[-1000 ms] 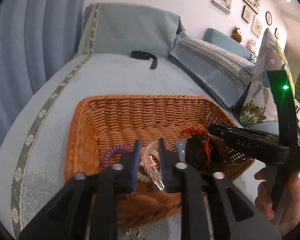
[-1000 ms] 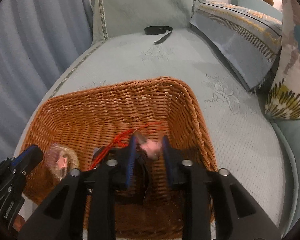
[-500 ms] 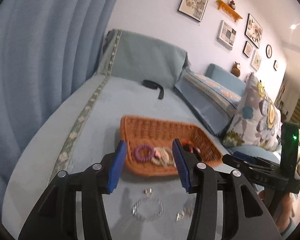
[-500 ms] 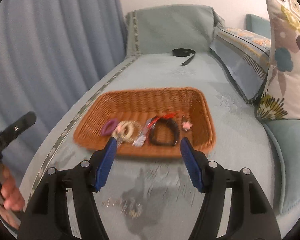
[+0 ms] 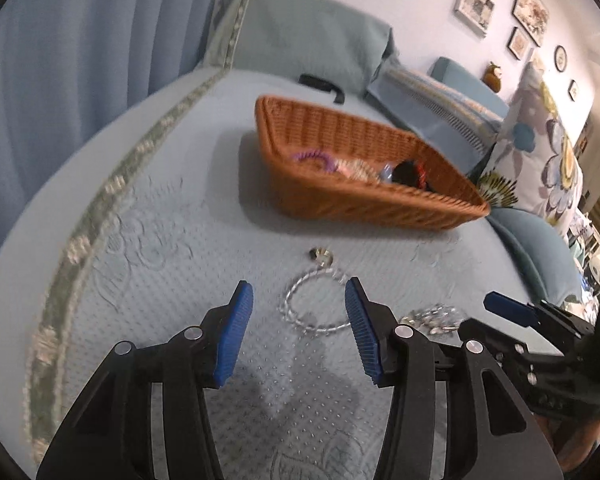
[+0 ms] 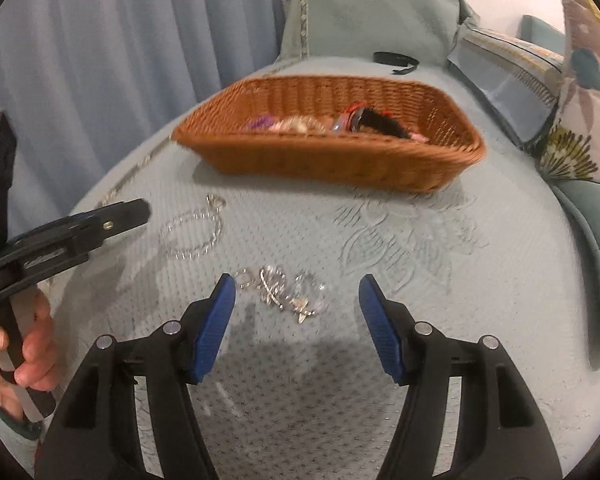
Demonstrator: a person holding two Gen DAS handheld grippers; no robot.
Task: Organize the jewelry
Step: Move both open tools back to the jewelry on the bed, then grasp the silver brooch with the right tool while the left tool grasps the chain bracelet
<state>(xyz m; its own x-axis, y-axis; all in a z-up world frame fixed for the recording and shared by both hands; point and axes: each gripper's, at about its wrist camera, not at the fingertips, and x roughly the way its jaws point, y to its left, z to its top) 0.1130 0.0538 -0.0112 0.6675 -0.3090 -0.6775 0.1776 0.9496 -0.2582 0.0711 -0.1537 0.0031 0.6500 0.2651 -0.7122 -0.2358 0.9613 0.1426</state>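
A wicker basket (image 5: pixel 340 200) (image 6: pixel 320 160) sits on the pale blue quilted cover and holds a purple coil tie (image 5: pixel 312 157), a pale beaded piece and a black band with red cord (image 6: pixel 374 118). Loose on the cover in front of it lie a silver chain bracelet (image 5: pixel 290 308) (image 6: pixel 192 232), a small ring (image 5: pixel 320 255) and a heap of silver pieces (image 6: pixel 284 288) (image 5: pixel 432 316). My left gripper (image 5: pixel 298 284) hangs open just above the chain bracelet. My right gripper (image 6: pixel 297 280) is open over the silver heap. Neither holds anything.
A black strap (image 6: pixel 396 60) lies at the far end of the cover, near a back cushion. Striped and floral pillows (image 5: pixel 540 152) line the right side. A blue curtain (image 5: pixel 80 60) hangs on the left. A hand (image 6: pixel 28 344) grips the left tool's handle.
Both grippers were shut on pieces inside the basket; they let go, opened wide and drew back. They now hover over the loose silver jewelry in front of the basket.
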